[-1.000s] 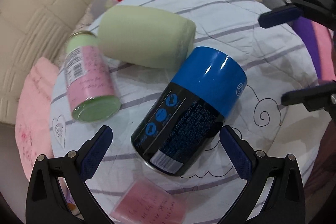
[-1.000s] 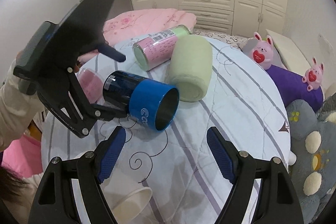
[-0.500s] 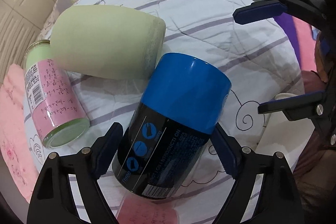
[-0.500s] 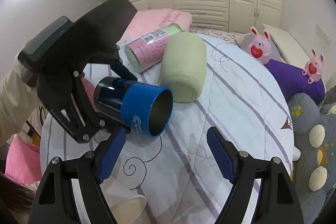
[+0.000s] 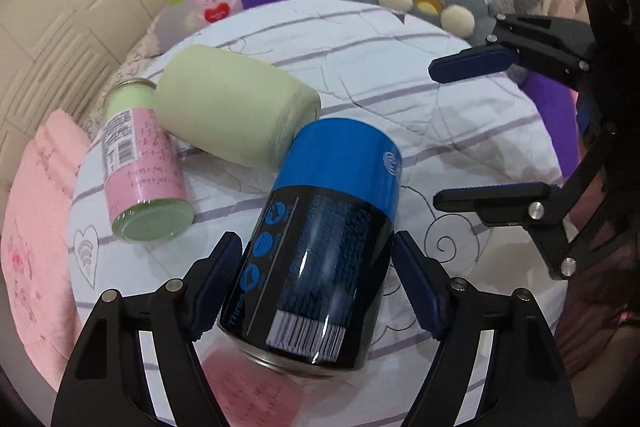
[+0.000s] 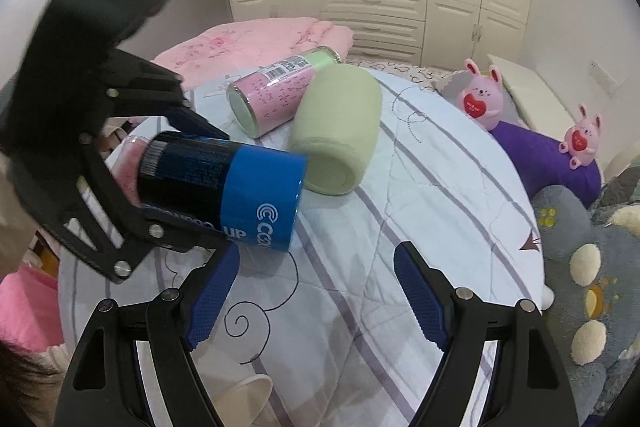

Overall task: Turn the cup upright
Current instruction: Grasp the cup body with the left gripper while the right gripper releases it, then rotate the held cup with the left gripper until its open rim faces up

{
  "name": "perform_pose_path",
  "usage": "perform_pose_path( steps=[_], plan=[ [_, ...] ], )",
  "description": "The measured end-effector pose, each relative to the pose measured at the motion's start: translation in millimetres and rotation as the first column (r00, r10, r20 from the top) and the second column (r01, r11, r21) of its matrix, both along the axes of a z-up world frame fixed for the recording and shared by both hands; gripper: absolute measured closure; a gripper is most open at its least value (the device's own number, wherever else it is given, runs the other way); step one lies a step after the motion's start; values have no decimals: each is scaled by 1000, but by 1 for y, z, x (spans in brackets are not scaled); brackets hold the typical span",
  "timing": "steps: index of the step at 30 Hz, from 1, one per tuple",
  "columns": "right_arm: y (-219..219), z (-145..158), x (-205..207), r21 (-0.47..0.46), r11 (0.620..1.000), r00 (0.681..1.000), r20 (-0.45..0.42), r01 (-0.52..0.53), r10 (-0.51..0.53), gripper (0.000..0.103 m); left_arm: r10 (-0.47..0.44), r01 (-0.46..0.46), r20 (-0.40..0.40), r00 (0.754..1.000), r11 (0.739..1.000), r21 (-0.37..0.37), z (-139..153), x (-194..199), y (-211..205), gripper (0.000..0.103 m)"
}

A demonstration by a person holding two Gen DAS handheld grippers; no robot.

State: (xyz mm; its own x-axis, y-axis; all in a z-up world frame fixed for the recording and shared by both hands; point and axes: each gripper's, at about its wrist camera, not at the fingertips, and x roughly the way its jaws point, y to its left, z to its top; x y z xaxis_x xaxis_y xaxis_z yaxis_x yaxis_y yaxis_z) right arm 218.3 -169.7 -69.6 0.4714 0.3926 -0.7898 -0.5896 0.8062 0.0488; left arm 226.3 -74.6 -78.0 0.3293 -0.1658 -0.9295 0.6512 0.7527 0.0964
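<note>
The cup [image 5: 320, 247] [image 6: 224, 187] was a cylindrical tumbler, glossy black over its base half with blue icons, fine print and a white barcode, and bright blue toward its mouth with a white logo. It was not upright: it lay tilted on its side over the striped quilt [image 5: 400, 67] [image 6: 420, 207], near that quilt's edge, mouth end pointing toward the middle. Its blue end lay just beside the pale green cup [image 5: 232, 119] [image 6: 336, 131], which also lay on its side.

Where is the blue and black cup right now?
The blue and black cup lies on its side between the left gripper jaws, beside the green cup.
</note>
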Motion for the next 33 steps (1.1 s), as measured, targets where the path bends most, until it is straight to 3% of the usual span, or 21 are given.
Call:
perform_pose_path(
  steps=[8, 16, 20, 28, 33],
  plan=[
    [1, -4, -1, -25, 1000, 1000, -12, 6, -6, 22, 125, -127, -37, 991, 991, -34, -17, -5, 14, 29],
    [-2, -6, 0, -29, 999, 999, -19, 27, -28, 22, 289, -291, -67, 955, 956, -19, -26, -13, 12, 26],
    [-3, -7, 1, -31, 999, 999, -26, 26, -27, 22, 322, -325, -111, 940, 946, -15, -30, -3, 9, 19],
    [-10, -9, 8, -50, 997, 997, -35, 64, -66, 22, 329, -329, -65, 942, 944, 22, -29, 7, -6, 18],
    [-11, -11, 8, -84, 994, 997, -24, 73, -75, 22, 326, -326, -15, 945, 945, -7, -23, 14, -10, 27]
  ],
)
